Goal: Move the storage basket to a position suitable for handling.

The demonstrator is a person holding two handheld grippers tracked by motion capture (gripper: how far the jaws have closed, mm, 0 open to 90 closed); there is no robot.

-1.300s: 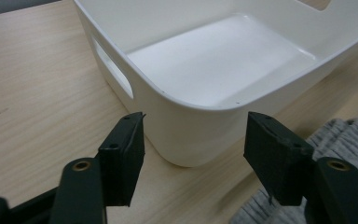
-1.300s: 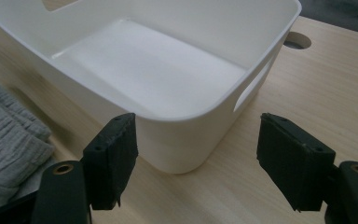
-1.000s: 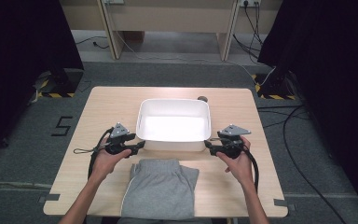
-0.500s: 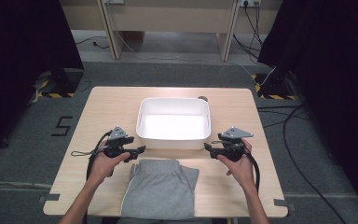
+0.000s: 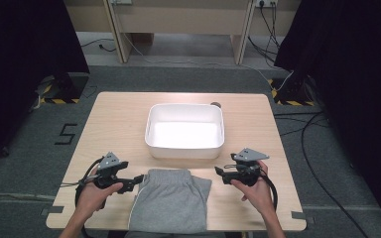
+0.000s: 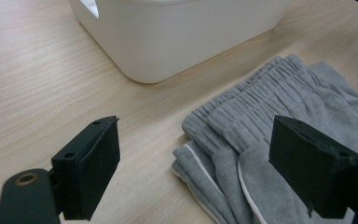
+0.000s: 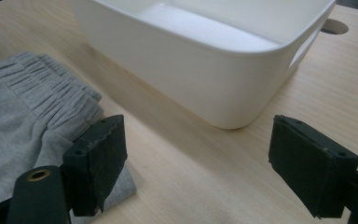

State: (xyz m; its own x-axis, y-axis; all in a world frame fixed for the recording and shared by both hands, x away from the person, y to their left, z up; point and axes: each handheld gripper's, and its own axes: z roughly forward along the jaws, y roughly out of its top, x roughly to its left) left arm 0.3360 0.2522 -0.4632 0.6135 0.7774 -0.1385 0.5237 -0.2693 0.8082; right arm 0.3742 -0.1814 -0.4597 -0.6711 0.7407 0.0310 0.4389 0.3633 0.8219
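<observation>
Our left gripper (image 5: 138,179) and right gripper (image 5: 219,171) have just been opening, nothing between the jaws, flanking the folded grey shorts (image 5: 171,198) lying before the white bin (image 5: 185,131). We judge that pinching only the top layer could unfold them when lifted.

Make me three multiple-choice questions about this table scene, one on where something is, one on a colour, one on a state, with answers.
1. Where do the shorts lie?
A. inside the tub
B. on the table, in front of the tub
C. on the floor

2. What colour is the tub?
A. white
B. blue
C. black

3. How do the jaws of the left tool stand?
A. clamped on the shorts
B. clamped on the tub's rim
C. open, holding nothing

Answers:
1 B, the high view shows them folded on the table's near edge between the hands.
2 A, its walls and floor are white.
3 C, the left tool view shows both pads apart with only table and cloth beyond.
</observation>
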